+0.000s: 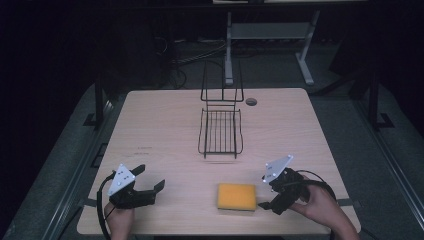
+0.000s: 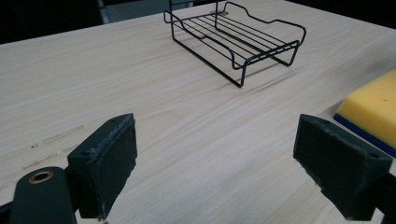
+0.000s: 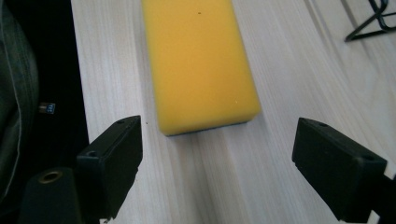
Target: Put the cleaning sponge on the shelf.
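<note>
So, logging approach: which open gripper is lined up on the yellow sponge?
The right gripper: the rectangular yellow foam sponge lies straight ahead between its jaws; the left gripper sees it off-side.

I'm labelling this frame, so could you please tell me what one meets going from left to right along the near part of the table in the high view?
left gripper → yellow sponge → right gripper
</note>
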`<state>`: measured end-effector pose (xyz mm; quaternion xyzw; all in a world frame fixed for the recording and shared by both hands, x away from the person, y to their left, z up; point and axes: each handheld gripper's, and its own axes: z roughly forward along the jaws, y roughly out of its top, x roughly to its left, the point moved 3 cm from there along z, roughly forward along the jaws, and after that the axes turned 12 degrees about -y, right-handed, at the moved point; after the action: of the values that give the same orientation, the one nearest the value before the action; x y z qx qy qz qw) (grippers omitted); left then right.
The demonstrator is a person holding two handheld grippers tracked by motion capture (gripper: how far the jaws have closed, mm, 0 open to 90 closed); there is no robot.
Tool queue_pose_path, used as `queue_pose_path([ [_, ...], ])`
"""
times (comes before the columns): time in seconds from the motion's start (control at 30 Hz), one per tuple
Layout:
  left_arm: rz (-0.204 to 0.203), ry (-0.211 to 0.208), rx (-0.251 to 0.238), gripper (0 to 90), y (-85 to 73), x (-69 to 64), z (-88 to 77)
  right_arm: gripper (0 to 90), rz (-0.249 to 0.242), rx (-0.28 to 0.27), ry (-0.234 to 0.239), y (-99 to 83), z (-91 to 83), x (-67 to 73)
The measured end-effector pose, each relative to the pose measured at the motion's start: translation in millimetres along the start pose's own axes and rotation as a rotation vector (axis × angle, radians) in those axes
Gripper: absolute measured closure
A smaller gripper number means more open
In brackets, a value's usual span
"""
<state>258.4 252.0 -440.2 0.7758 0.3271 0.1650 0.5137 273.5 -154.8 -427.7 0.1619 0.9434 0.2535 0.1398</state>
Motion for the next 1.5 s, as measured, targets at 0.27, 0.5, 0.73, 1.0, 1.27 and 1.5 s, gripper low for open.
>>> queue_pose_path([
  [0.27, -0.002, 0.002, 0.000, 12.8, -0.2, 1.5, -1.3, 15.9, -0.050, 0.021, 0.022, 18.2, 10.9, 4.8],
  [0.5, 0.000, 0.002, -0.004, 12.8, -0.1, 2.0, -2.1, 15.7, -0.073, 0.040, 0.040, 28.7, 19.5, 7.5],
  [0.73, 0.001, -0.002, 0.000, 12.8, 0.0, 1.3, -1.2, 15.4, -0.087, 0.059, 0.062, 35.4, 28.9, 9.9],
  [1.0, 0.003, -0.003, 0.000, 12.8, 0.1, 1.1, -1.2, 15.3, -0.101, 0.081, 0.074, 40.4, 36.5, 11.4],
  [1.27, -0.002, 0.000, -0.006, 12.8, 0.0, 1.8, -2.1, 15.4, -0.119, 0.105, 0.080, 47.4, 42.8, 12.4],
  [1.5, -0.003, -0.001, -0.006, 12.8, 0.1, 1.7, -2.2, 15.4, -0.129, 0.124, 0.089, 50.2, 49.0, 13.7],
])
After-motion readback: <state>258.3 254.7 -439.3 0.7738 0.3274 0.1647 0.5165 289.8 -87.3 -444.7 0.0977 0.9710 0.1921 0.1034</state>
